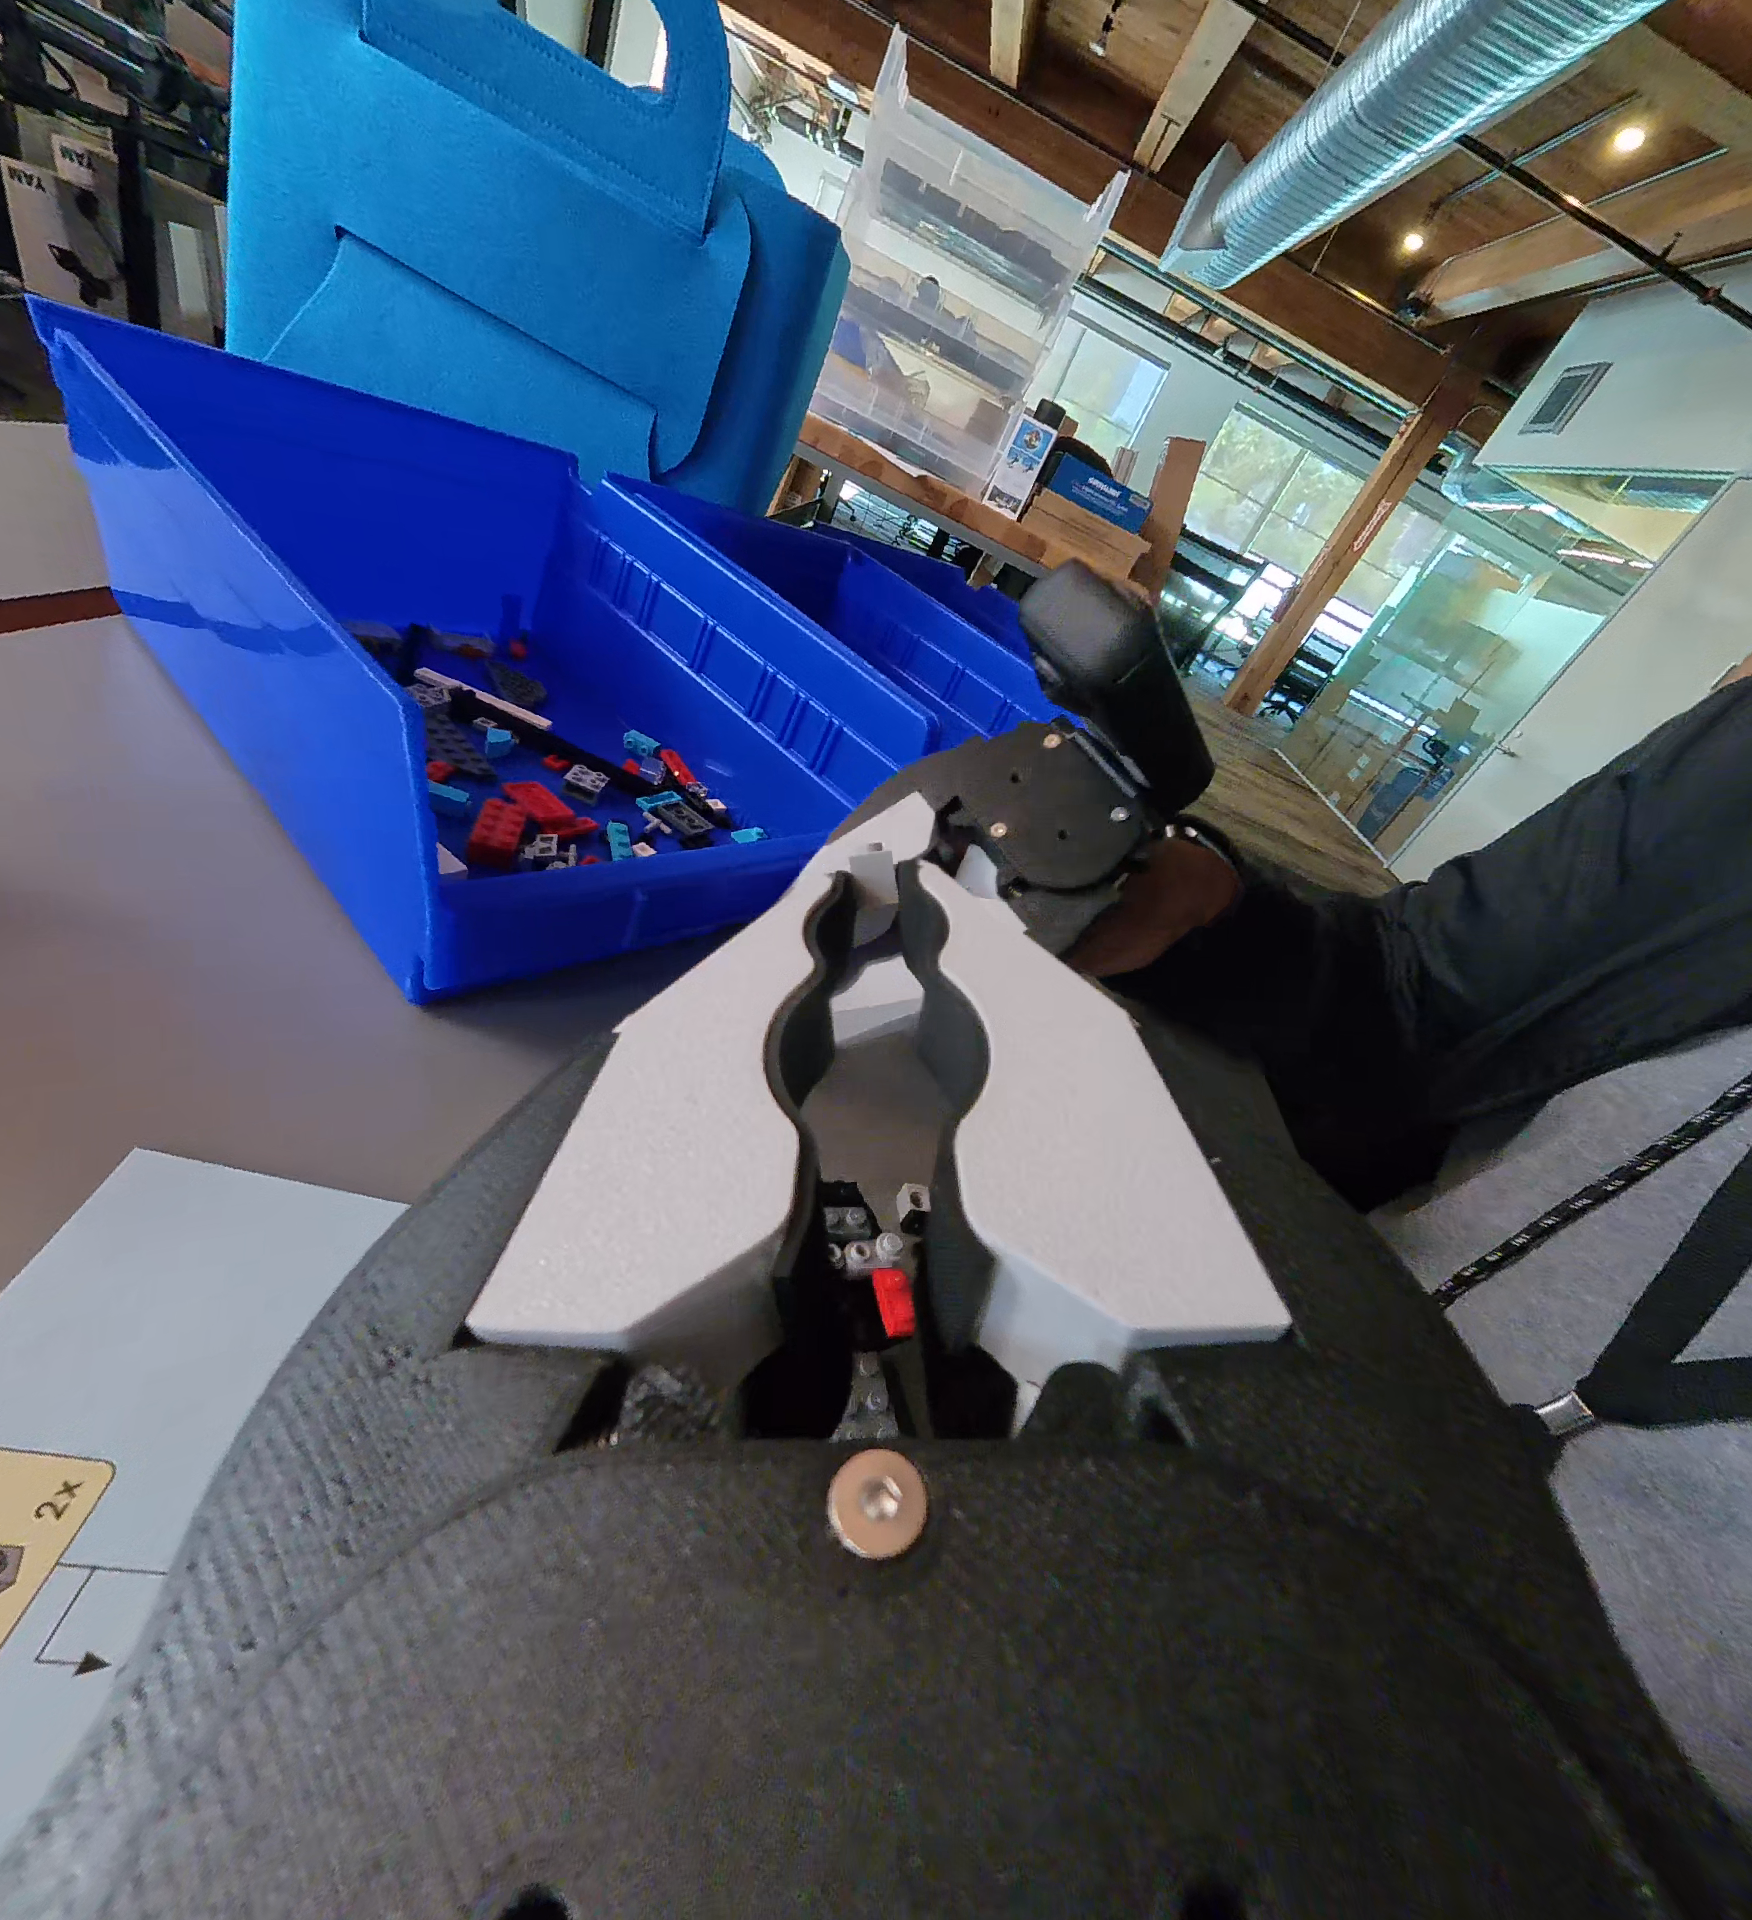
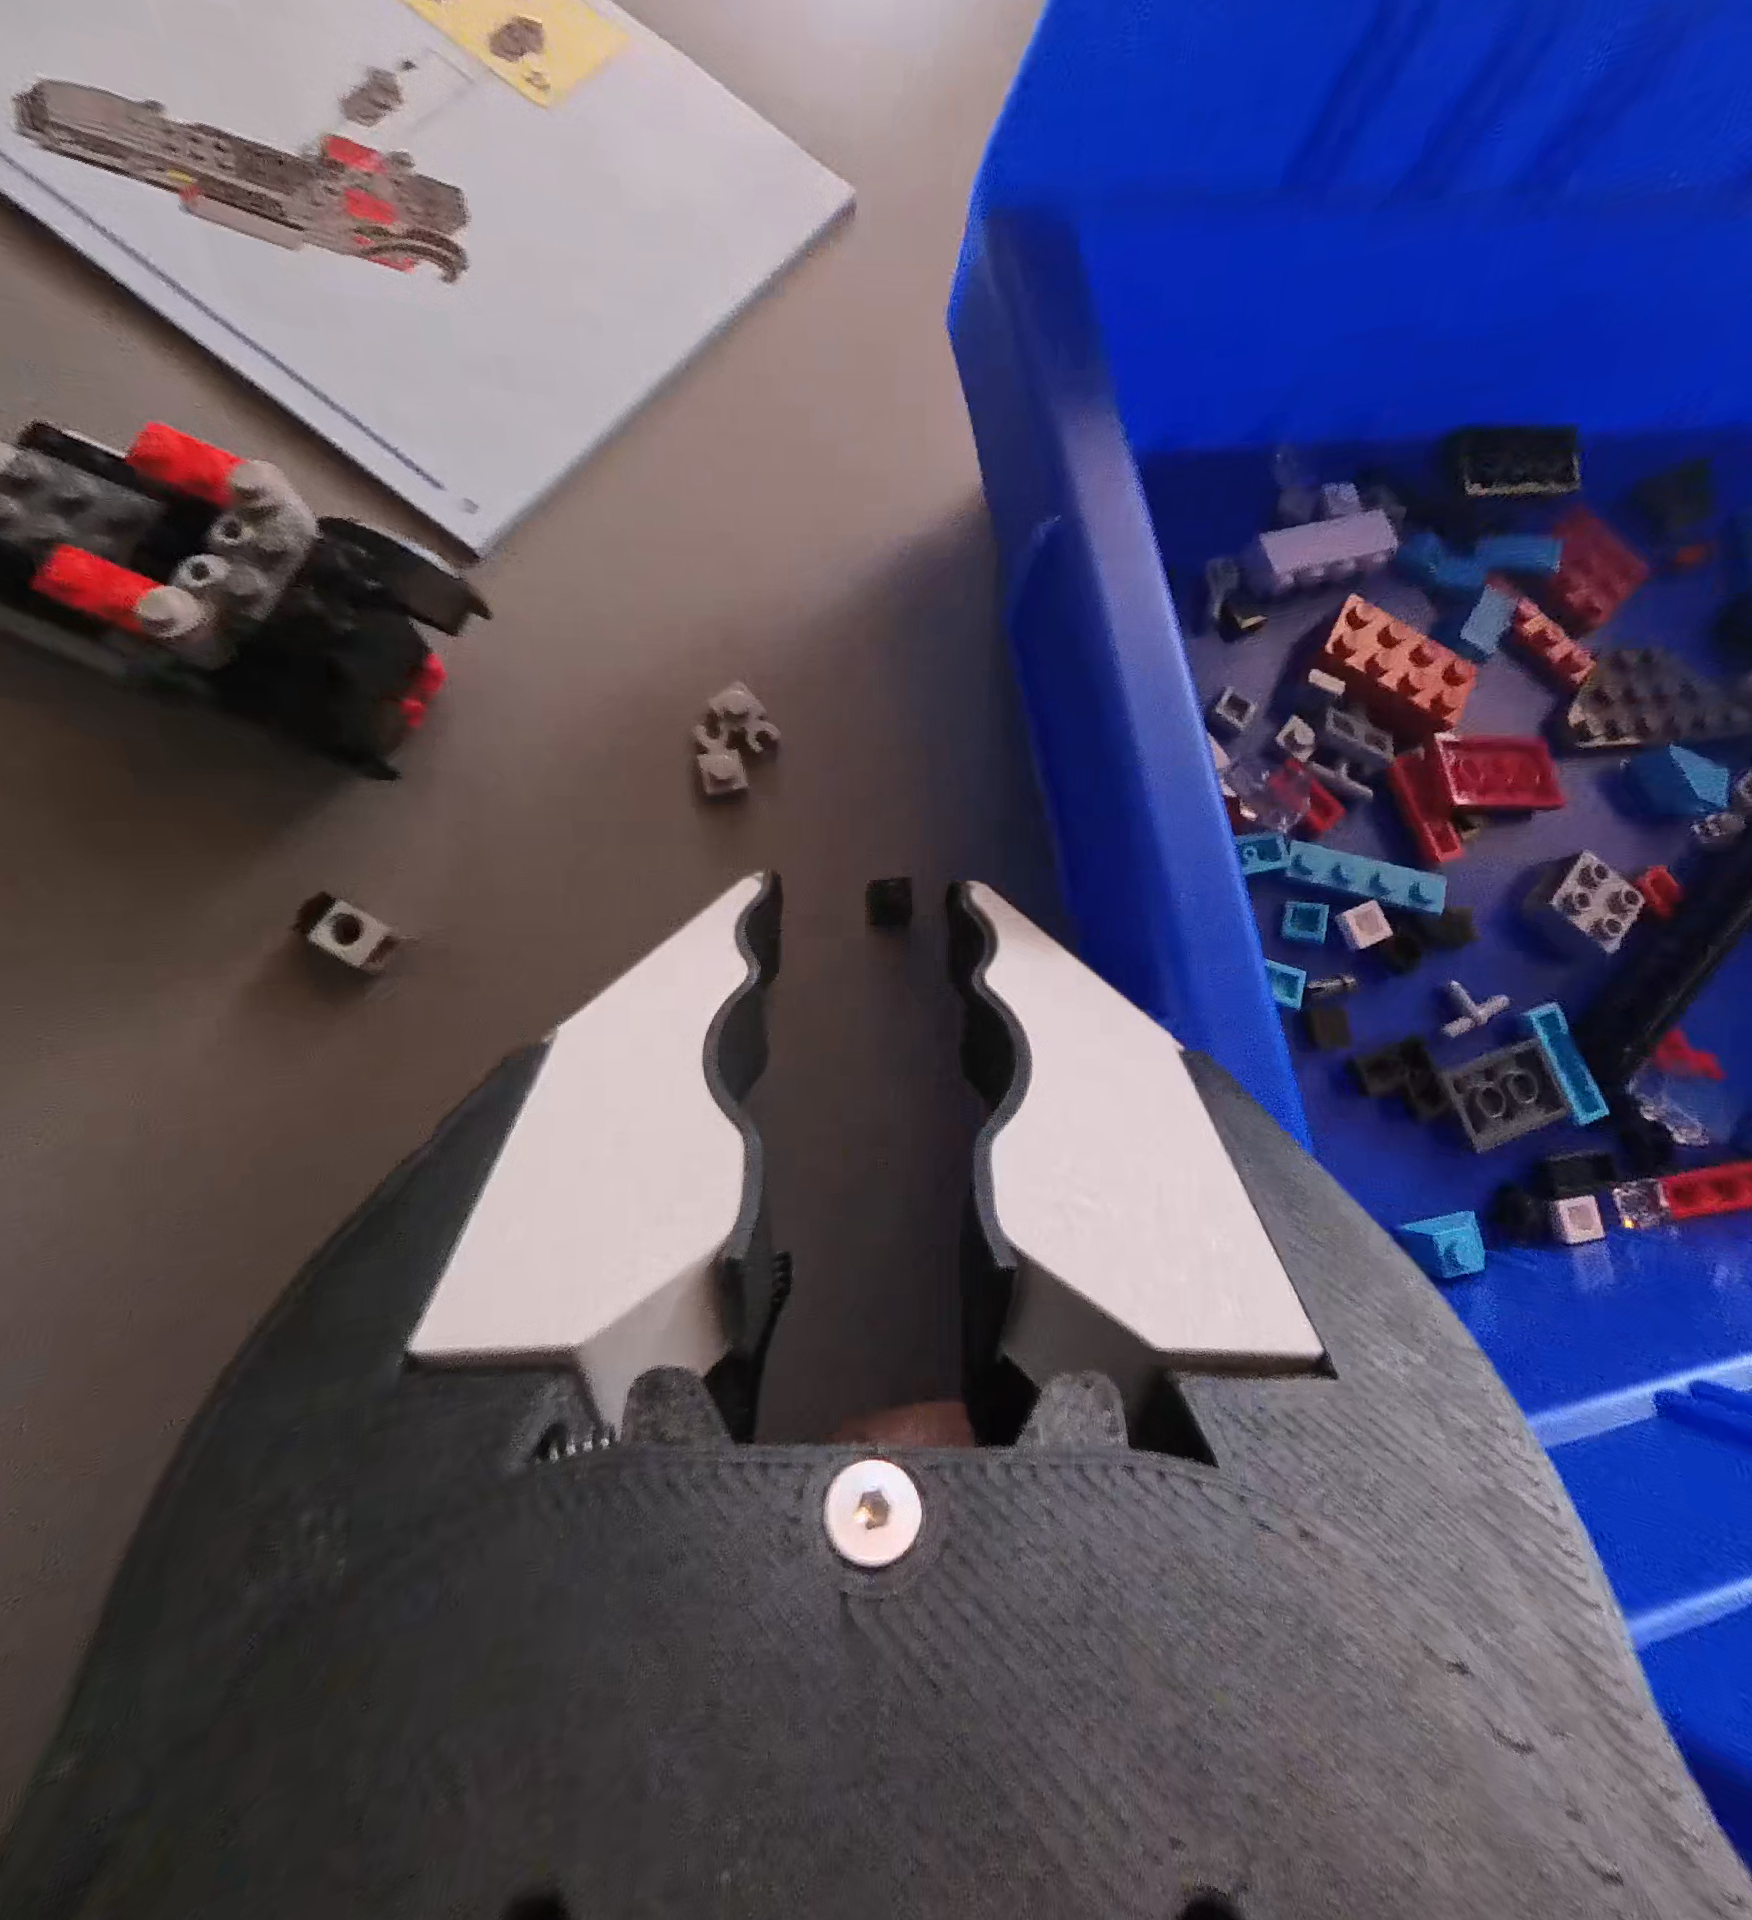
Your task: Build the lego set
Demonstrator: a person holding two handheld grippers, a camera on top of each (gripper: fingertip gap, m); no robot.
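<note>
The partly built black, grey and red lego model [image 2: 176, 582] lies on the grey table at the left. It also shows through the finger gap in the left wrist view [image 1: 887, 1288]. My right gripper [image 2: 861, 894] is open just above the table, with a small black piece [image 2: 887, 899] between its tips, closer to the right finger. My left gripper [image 1: 872, 894] is raised and tilted above the model, its tips nearly closed on a small light grey piece [image 1: 872, 868]. The right gripper's black body [image 1: 1048, 790] shows just beyond it.
A blue bin [image 2: 1090, 727] of loose bricks stands to the right and shows in the left wrist view [image 1: 259, 623]. The instruction booklet [image 2: 539, 260], a grey clip piece [image 2: 737, 743] and a dark grey brick [image 2: 347, 928] lie on the table. A blue felt bag [image 1: 498, 208] stands behind the bin. The left gripper's tips are roughly 15 cm from the right gripper's. The left gripper is farther from the dark grey brick [image 2: 347, 928], some 15 cm, than the right, some 7 cm.
</note>
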